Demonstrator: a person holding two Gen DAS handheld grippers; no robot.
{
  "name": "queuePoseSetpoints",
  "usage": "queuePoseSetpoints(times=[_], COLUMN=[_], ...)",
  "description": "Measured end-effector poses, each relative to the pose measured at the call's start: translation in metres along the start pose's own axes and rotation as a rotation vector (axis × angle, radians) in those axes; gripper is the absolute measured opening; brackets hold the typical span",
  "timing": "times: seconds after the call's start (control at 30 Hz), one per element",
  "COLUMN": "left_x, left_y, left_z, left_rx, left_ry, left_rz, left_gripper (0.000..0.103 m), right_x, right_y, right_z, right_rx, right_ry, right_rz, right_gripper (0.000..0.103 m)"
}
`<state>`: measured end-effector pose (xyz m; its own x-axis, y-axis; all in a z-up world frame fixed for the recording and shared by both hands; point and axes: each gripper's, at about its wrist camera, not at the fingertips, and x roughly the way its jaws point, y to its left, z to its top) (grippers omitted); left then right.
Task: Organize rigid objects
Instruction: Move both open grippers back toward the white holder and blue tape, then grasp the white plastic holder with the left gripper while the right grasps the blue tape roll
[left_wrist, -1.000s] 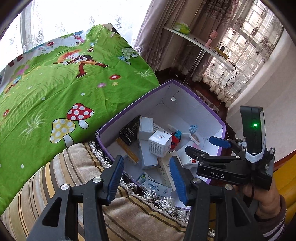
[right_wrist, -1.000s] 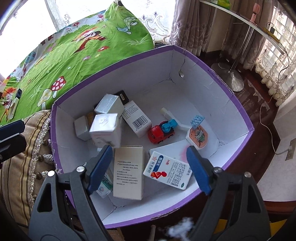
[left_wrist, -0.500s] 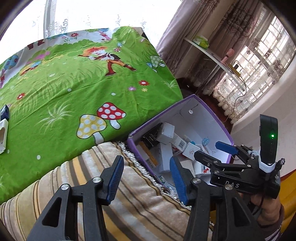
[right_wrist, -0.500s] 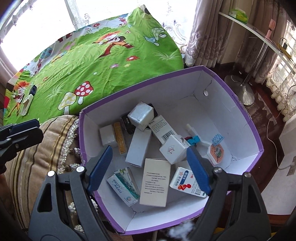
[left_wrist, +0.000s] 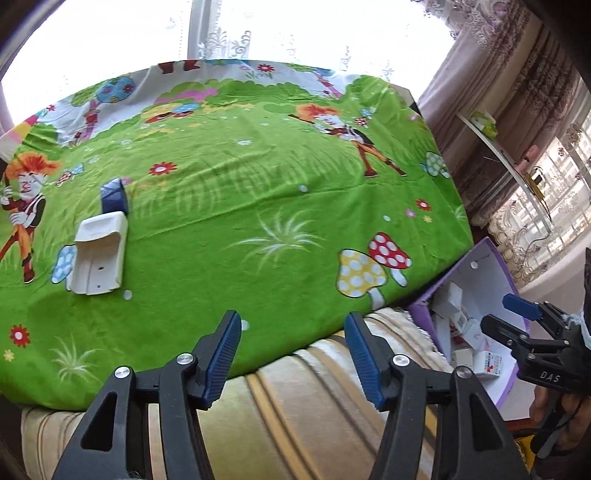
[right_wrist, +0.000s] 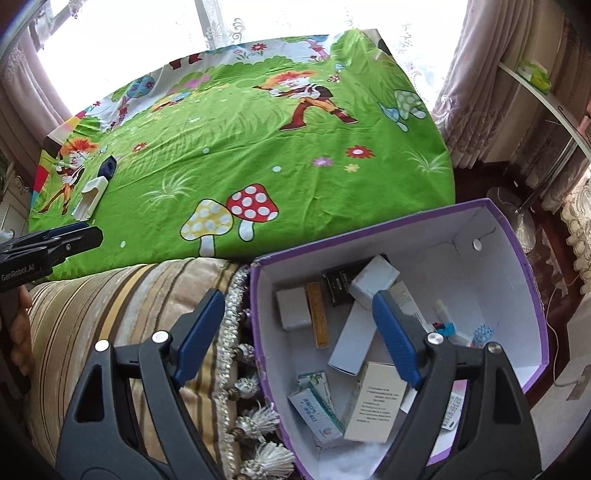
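Two grippers, both empty. Left gripper (left_wrist: 293, 349) hangs over the near edge of the green cartoon sheet (left_wrist: 258, 206); its jaws have just been opening, nothing between the fingers. Right gripper (right_wrist: 299, 336) has its fingers spread wide, released, straddling the purple rim of the box (right_wrist: 517, 258) at lower right of its view.

Still out on the sheet, left of frame: two items, one white plastic holder (left_wrist: 99, 256) and one dark blue box (left_wrist: 113, 195), touching end to end.

In the purple box I count roughly ten cartons: a white carton (right_wrist: 373, 277), a black one (right_wrist: 338, 282), a grey-white one (right_wrist: 293, 308), a slim orange one (right_wrist: 318, 315), a long white one (right_wrist: 351, 345), two green-white medicine packs (right_wrist: 314, 406) and a white carton with printed text (right_wrist: 376, 408). The rest sit behind the right finger or are cut off. The small toy parts (right_wrist: 448, 328) are too hidden to identify.

Carton print is too small to read. Readable: "DAS" on the right gripper's body at right of the left view, "GenRobot.AI" on the left gripper at left of the right view.

Striped cushion (right_wrist: 110, 302) with tassel fringe fills the foreground.
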<state>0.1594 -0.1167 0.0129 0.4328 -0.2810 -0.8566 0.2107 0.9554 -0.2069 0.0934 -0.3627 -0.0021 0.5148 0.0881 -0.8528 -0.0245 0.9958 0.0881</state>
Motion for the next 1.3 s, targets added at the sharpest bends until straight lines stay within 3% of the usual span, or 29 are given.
queuePoseSetpoints(times=[0.33,0.47,0.93,1.1,1.17,1.23,1.3], left_x=[0.007,0.021,0.067,0.070,0.069,0.066,0.062], left_y=[0.116,0.142,0.162,0.164,0.166,0.168,0.174], left_z=[0.022,0.029,0.043,0.043,0.042,0.042,0.040], left_rx=[-0.199,-0.224,-0.175,-0.155,-0.154,-0.163,-0.186], left_ry=[-0.028,-0.013,0.044,0.016,0.001,-0.009,-0.017], left_rz=[0.178,0.236,0.308,0.307,0.308,0.312,0.312], left_gripper=[0.081,0.083,0.084,0.083,0.080,0.067,0.064], right_x=[0.025,0.039,0.084,0.102,0.108,0.113,0.118], right_y=[0.052,0.074,0.140,0.164,0.176,0.188,0.201], right_z=[0.039,0.055,0.102,0.115,0.120,0.124,0.129], right_rx=[-0.100,-0.145,-0.231,-0.233,-0.245,-0.260,-0.272], right_ry=[0.011,0.021,0.050,0.068,0.071,0.068,0.059], right_rz=[0.063,0.087,0.136,0.147,0.149,0.154,0.162], right_gripper=[0.084,0.084,0.084,0.084,0.084,0.084,0.084])
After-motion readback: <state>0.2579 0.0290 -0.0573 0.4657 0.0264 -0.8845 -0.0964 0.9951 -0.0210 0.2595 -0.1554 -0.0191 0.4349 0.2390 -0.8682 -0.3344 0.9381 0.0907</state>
